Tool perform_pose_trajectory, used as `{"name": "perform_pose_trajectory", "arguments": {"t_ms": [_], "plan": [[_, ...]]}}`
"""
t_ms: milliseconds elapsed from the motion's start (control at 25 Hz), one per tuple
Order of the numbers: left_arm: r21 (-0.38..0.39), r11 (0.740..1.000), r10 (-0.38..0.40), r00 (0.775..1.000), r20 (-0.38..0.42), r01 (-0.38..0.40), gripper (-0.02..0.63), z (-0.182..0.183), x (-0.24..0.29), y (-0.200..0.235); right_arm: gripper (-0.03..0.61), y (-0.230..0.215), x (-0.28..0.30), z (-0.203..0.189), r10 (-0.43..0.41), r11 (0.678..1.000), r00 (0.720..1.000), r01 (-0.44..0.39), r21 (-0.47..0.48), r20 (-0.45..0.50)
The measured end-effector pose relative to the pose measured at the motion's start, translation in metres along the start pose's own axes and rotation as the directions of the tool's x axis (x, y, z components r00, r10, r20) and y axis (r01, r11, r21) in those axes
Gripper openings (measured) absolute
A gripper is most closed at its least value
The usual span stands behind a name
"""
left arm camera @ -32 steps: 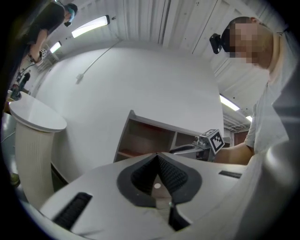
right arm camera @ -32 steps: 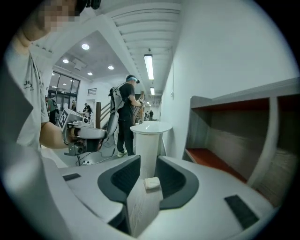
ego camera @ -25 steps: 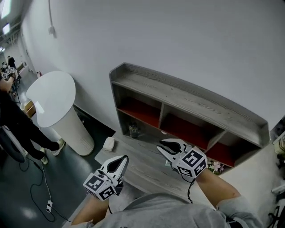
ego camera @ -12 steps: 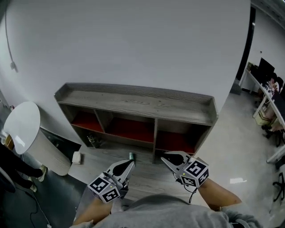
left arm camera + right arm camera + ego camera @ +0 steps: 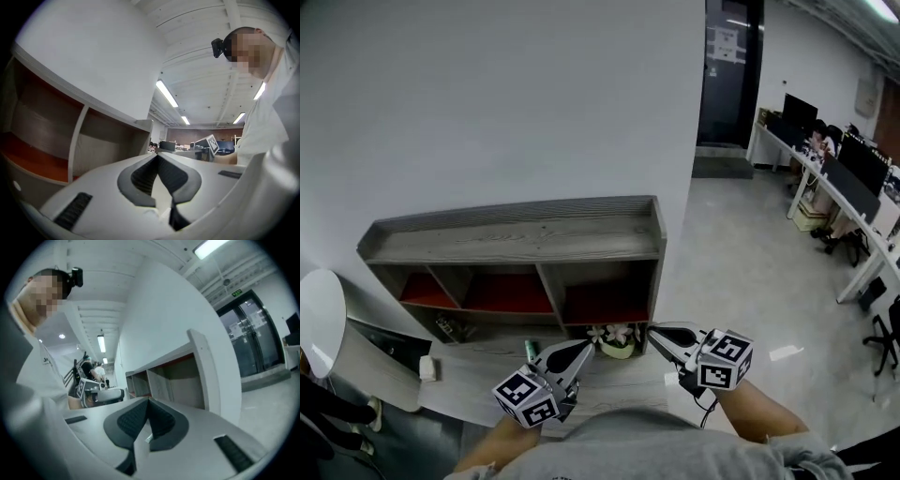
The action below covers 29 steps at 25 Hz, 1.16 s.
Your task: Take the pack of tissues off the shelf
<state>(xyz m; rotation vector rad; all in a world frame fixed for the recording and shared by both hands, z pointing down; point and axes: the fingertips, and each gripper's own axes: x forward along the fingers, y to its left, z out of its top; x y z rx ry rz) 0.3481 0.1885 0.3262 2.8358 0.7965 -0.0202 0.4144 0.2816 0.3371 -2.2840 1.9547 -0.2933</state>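
Below me, both my tongs hang clenched, jaws pressed together with nothing between them: left gripper (image 5: 584, 346), right gripper (image 5: 655, 330). Ahead, the shelf (image 5: 516, 230) shows three red-floored compartments. On the board (image 5: 473, 373) under it, a small pot (image 5: 617, 348) holds pale flowers. The pack of tissues (image 5: 426, 367) lies at the board's far left end.

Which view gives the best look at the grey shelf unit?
The head view: the whole shelf unit shows there, top board and all three red-floored compartments. The left gripper view catches only two compartments, close up at its left side. The right gripper view sees it obliquely from one end, strongly foreshortened.
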Motion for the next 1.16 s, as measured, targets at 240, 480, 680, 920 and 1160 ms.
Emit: {"name": "perform_pose_trajectory", "arguments": {"t_ms": [240,480,680,920,1160], "plan": [[0.013,0.997,-0.077,0.996,-0.037,0.078,0.009,0.001,0.016,-0.016,0.006,-0.007,-0.037,0.001,-0.088,0.996,0.995,0.089,-0.021,0.037],[0.032,0.998,-0.053,0.997,-0.050,0.055,0.011,0.007,-0.002,-0.001,0.006,0.000,-0.033,0.001,-0.110,0.993,0.993,0.112,-0.049,0.046],[0.020,1.000,-0.020,0.999,-0.043,0.021,0.009,0.009,-0.017,0.011,0.006,0.009,-0.016,0.008,-0.083,0.992,0.996,0.087,-0.090,0.042],[0.007,1.000,0.013,1.000,-0.023,-0.013,0.011,0.010,-0.029,0.019,0.006,0.015,0.000,0.008,-0.049,0.992,0.999,0.051,-0.111,0.021],[0.007,0.999,0.036,0.999,-0.023,-0.036,0.009,0.010,-0.038,0.027,0.006,0.017,0.006,0.008,-0.037,0.993,0.999,0.039,-0.113,0.021]]}}
